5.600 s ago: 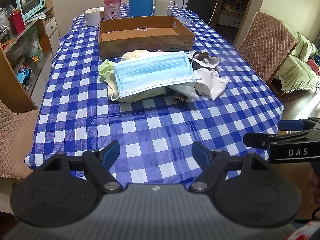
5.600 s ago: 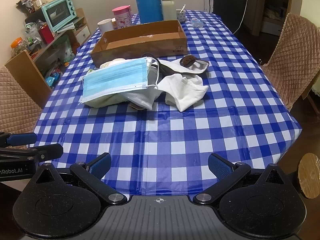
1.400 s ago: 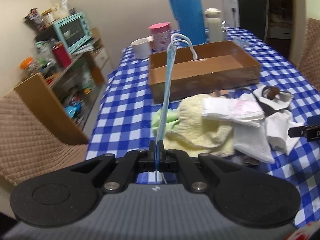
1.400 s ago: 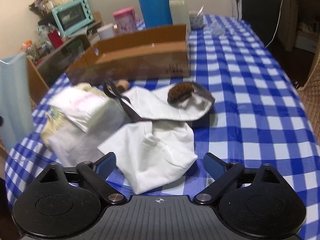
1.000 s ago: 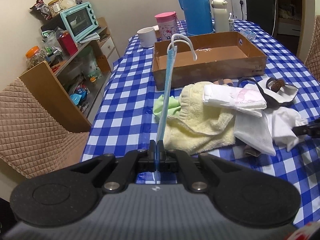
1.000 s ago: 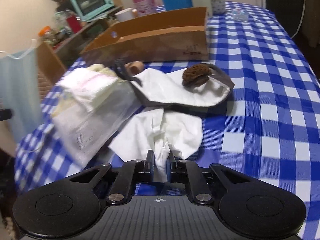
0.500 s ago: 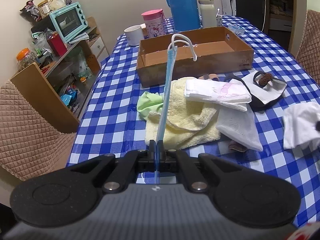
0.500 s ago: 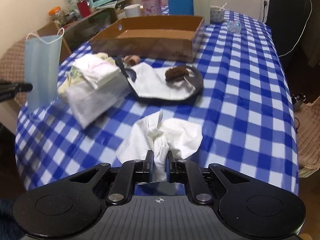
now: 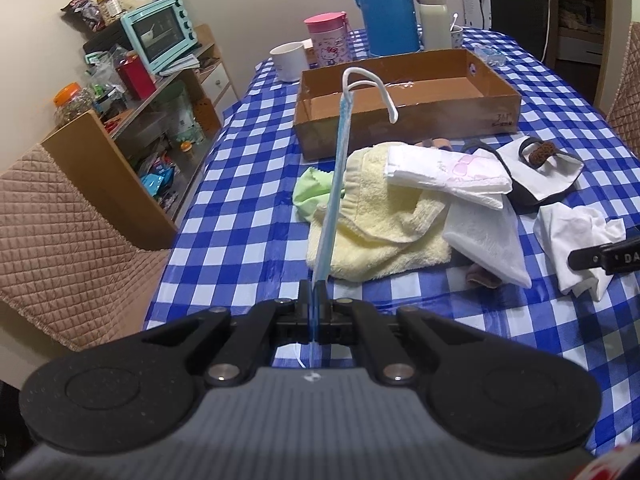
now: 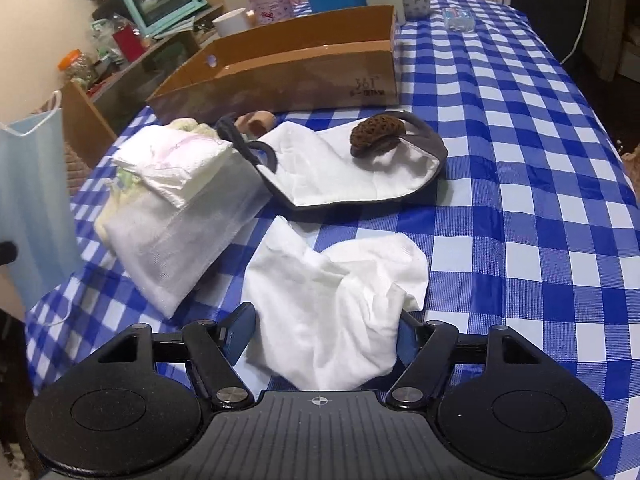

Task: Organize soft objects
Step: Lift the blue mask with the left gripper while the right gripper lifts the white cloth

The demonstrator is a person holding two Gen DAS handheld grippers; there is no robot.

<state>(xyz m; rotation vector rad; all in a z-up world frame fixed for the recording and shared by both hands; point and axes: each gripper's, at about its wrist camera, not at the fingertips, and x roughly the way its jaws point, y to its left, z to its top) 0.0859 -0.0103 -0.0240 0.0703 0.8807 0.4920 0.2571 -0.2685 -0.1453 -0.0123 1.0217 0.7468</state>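
Nearest in the left wrist view, the left gripper (image 9: 315,312) is seen clamped on one blue face mask (image 9: 334,184), held edge-on above the table (image 9: 248,184). In the right wrist view, the jaws of the right gripper (image 10: 320,336) are opening; one crumpled white cloth (image 10: 332,292) lies between them, slack on the checked tablecloth, and the pads do not appear to press on it. The step in hand is judged to be the setting-down of this cloth apart from the pile. Beyond it are counted one mesh pouch (image 10: 180,248), one folded white pad (image 10: 172,160), one yellow towel (image 9: 380,220), one green cloth (image 9: 312,192) and one grey-trimmed mask (image 10: 352,168) bearing one brown sponge (image 10: 378,134). Farthest stands one cardboard box (image 9: 404,120), empty as far as shown. The next move is judged to call for the mask to be carried over the box wall and released.
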